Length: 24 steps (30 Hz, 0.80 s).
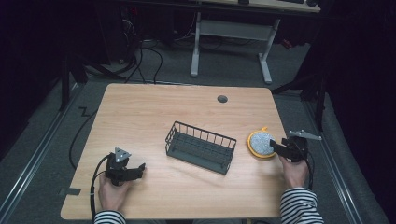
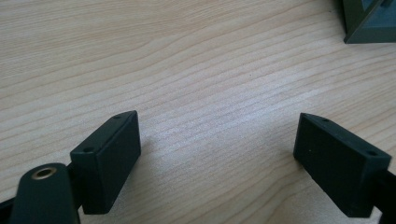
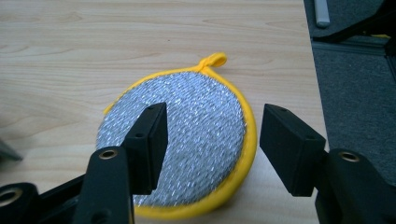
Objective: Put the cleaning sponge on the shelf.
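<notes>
Scrubber (image 3: 187, 135) under released right gripper (image 3: 212, 140) | basket (image 1: 201, 147) beside | left gripper (image 2: 217, 158) released

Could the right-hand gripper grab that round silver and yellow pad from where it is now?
Probably yes. The right gripper hangs just over the scouring pad with its jaws open to either side of it, and nothing lies between. The wire basket stands apart to the pad's left.

One wire basket (image 1: 200, 147); one round yellow-rimmed scouring pad (image 1: 261, 143); two hand-held grippers.
</notes>
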Tool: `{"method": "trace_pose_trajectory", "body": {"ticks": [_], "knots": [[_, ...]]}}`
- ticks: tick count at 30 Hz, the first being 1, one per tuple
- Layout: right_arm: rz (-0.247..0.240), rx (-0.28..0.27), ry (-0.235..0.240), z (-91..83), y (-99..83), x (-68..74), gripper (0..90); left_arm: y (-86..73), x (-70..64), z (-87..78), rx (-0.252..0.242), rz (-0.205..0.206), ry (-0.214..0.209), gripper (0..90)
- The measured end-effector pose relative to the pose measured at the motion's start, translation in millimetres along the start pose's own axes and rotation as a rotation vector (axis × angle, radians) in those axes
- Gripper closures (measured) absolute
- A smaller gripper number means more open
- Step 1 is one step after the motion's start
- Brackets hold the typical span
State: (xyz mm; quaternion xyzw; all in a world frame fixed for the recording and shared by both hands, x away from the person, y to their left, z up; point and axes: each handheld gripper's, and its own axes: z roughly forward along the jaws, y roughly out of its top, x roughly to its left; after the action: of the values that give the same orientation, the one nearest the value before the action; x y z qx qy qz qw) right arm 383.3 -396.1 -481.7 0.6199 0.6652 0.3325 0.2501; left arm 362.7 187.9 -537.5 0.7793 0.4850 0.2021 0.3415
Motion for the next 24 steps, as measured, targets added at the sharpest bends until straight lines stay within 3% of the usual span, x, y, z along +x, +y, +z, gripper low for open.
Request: {"method": "trace_pose_trajectory", "body": {"ticks": [5, 12, 16, 24], "knots": [[-0.004, 0.024, -0.001, 10.2, 10.0, -2.4, 42.2, 0.0, 0.0, 0.0, 0.000, 0.000, 0.000, 15.1], [0.042, 0.074, 0.007, 28.6, 13.9, -12.8, 40.9, -0.1, -0.3, -0.1, 0.000, 0.002, 0.001, 15.2], [0.071, 0.089, 0.020, 33.1, 13.0, -16.7, 41.3, -0.1, -0.3, -0.1, 0.000, 0.002, 0.001, 15.3], [0.065, 0.106, 0.018, 31.9, 15.1, -18.9, 41.8, -0.1, -0.3, -0.2, 0.000, 0.001, 0.000, 15.4]]}}
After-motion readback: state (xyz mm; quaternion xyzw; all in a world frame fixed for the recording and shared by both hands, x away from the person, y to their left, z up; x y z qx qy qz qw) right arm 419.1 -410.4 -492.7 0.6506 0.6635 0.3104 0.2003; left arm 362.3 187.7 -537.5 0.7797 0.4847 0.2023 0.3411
